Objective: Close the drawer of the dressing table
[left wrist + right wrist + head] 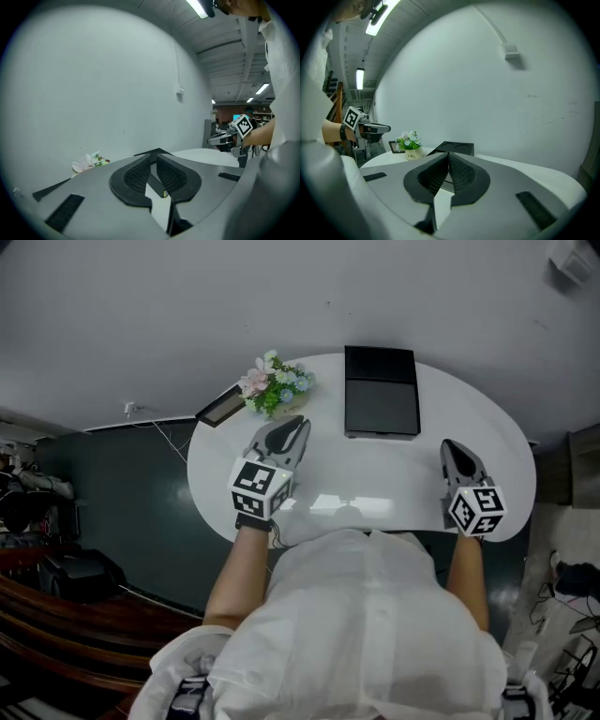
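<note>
The dressing table (375, 474) has a white oval top and stands against the wall. No drawer shows in any view; my body covers the table's front edge. My left gripper (298, 423) hovers over the left part of the top, near the flowers. Its jaws (154, 157) stand a narrow gap apart with nothing between them. My right gripper (452, 446) hangs over the right part of the top. Its pads (449, 154) meet at the tips and hold nothing. Each gripper also shows in the other's view, the right gripper (225, 137) and the left gripper (375, 127).
A black box (381, 390) lies at the back middle of the table top. A small pot of flowers (275, 382) and a dark picture frame (219, 407) stand at the back left. Dark floor, cables and furniture lie to the left of the table.
</note>
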`<control>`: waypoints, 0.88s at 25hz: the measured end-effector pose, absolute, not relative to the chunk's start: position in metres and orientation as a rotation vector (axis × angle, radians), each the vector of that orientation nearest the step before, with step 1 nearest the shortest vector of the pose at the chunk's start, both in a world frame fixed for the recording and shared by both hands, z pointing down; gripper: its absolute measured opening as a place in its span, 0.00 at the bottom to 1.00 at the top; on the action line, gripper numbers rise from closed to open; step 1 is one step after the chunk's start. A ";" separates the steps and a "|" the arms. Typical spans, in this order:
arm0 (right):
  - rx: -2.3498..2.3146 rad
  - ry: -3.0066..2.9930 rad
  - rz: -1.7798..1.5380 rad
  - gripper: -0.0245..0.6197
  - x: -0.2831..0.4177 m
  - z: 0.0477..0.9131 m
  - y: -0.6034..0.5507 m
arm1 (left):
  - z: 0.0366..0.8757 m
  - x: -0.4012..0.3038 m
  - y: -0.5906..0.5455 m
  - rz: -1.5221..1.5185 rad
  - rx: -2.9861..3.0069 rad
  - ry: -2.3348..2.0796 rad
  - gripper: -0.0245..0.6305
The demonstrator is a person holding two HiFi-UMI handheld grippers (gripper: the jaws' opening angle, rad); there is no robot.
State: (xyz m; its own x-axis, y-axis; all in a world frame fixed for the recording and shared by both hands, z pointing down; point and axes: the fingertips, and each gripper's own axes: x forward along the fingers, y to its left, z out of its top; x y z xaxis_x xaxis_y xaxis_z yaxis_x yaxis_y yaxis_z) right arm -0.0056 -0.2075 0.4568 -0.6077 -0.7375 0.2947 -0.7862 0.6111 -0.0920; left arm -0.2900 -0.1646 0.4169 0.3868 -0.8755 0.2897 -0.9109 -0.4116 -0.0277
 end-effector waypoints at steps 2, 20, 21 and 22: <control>1.272 -2.620 0.319 0.05 -0.006 0.453 -0.209 | 0.410 -0.310 -0.151 0.307 2.468 -1.694 0.11; 1.343 -2.705 0.264 0.05 -0.013 0.420 -0.203 | 0.379 -0.359 -0.132 -0.165 2.371 -1.849 0.06; 1.344 -2.705 0.266 0.05 -0.013 0.420 -0.203 | 0.378 -0.350 -0.134 -0.151 2.409 -1.804 0.06; 1.344 -2.704 0.268 0.05 -0.013 0.421 -0.202 | 0.376 -0.342 -0.135 -0.122 2.451 -1.765 0.06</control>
State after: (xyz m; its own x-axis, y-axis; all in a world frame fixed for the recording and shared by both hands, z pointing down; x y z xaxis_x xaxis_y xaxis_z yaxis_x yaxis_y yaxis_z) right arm -0.0128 -0.2021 0.4208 -0.6021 -0.7788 0.1760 -0.7982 0.5925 -0.1085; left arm -0.3419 -0.1352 0.3764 0.3171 -0.9484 0.0043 -0.9388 -0.3133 0.1430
